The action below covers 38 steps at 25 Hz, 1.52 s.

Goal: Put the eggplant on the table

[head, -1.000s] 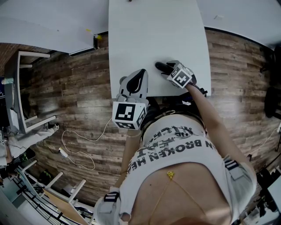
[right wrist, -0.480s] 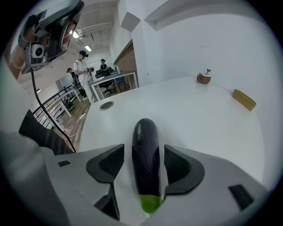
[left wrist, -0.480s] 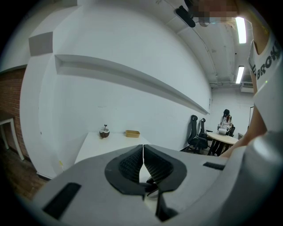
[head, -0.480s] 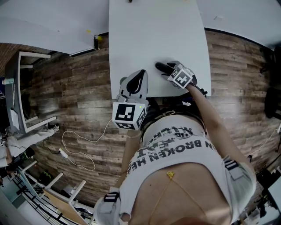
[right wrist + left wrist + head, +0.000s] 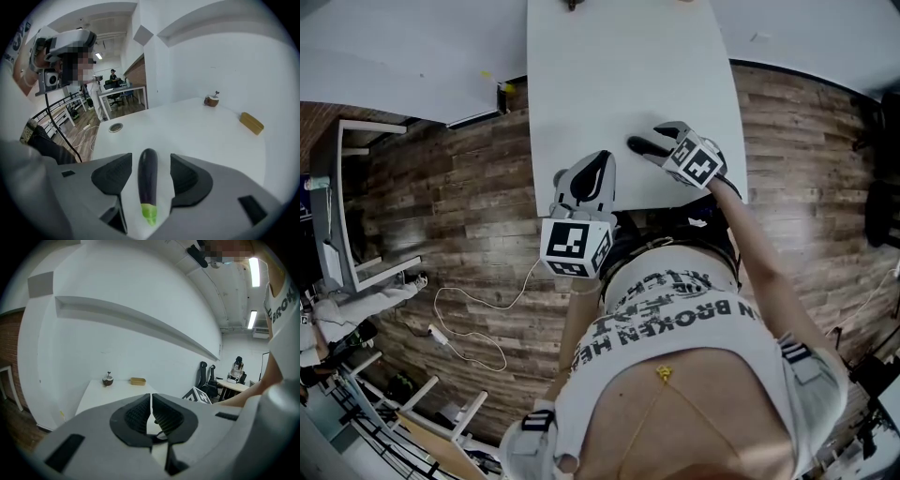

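A dark purple eggplant with a green stem end lies on the white table. In the right gripper view it lies lengthwise between the jaws of my right gripper. Those jaws stand wide open, with a gap on each side of the eggplant. From the head view the eggplant lies near the table's near edge, just ahead of the right gripper, which is raised above it. My left gripper hovers at the table's near edge. Its jaws are shut on nothing.
At the table's far end are a small round brown bowl and a tan block. A round cable hole is set in the tabletop. A white cable lies on the wooden floor at left, near a white frame.
My right gripper has lifted off the table and away from the eggplant, which stays lying where it was. The left gripper has not moved.
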Each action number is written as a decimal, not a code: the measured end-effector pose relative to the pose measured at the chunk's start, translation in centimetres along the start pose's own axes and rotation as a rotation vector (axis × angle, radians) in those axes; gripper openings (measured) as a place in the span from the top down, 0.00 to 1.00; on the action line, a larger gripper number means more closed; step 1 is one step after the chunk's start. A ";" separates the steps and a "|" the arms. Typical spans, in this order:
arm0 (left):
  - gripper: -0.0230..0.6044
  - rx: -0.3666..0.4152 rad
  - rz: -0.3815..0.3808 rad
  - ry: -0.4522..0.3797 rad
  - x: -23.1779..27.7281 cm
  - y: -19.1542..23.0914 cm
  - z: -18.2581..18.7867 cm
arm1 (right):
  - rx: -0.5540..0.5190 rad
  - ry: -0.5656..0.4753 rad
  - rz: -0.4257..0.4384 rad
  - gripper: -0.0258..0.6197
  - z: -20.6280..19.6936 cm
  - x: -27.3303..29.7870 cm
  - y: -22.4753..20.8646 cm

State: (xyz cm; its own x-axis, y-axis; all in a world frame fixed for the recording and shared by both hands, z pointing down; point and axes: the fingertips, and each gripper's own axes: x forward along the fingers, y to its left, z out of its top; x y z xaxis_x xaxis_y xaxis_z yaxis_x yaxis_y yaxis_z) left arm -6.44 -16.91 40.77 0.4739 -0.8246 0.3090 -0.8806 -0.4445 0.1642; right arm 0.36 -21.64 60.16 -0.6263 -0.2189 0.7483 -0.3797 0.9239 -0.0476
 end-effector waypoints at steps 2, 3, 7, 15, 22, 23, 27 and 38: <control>0.95 0.001 -0.006 0.001 0.1 -0.2 0.0 | -0.008 -0.030 -0.008 0.58 0.9 -1.0 -0.1; 0.95 0.002 -0.008 0.001 0.2 -0.2 0.0 | -0.014 -0.044 -0.017 0.63 1.3 -1.5 -0.1; 0.95 0.006 -0.015 0.005 0.4 -0.4 0.1 | -0.032 -0.103 -0.052 0.81 2.8 -3.5 -0.2; 0.95 0.010 -0.032 0.011 0.8 -0.9 -0.1 | -0.033 -0.179 -0.092 0.94 4.0 -6.4 0.4; 0.95 0.010 -0.040 0.020 0.8 -1.3 -0.2 | -0.021 -0.207 -0.074 0.95 4.8 -8.4 1.8; 0.95 0.010 -0.042 0.023 0.9 -1.3 -0.3 | -0.022 -0.213 -0.069 0.95 4.9 -8.6 2.0; 0.95 0.008 -0.056 0.028 1.3 -1.7 -0.4 | -0.039 -0.257 -0.056 0.95 6.2 -9.9 2.8; 0.95 0.038 -0.098 -0.034 1.5 -3.4 2.0 | -0.053 -0.617 -0.077 0.95 12.9 -17.0 4.3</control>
State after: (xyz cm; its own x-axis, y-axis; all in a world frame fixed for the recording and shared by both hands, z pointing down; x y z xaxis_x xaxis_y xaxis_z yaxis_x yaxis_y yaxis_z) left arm -2.74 -17.31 38.81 0.5578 -0.7879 0.2610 -0.8298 -0.5356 0.1565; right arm 0.55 -17.97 38.68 -0.8825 -0.4116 0.2275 -0.4148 0.9092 0.0358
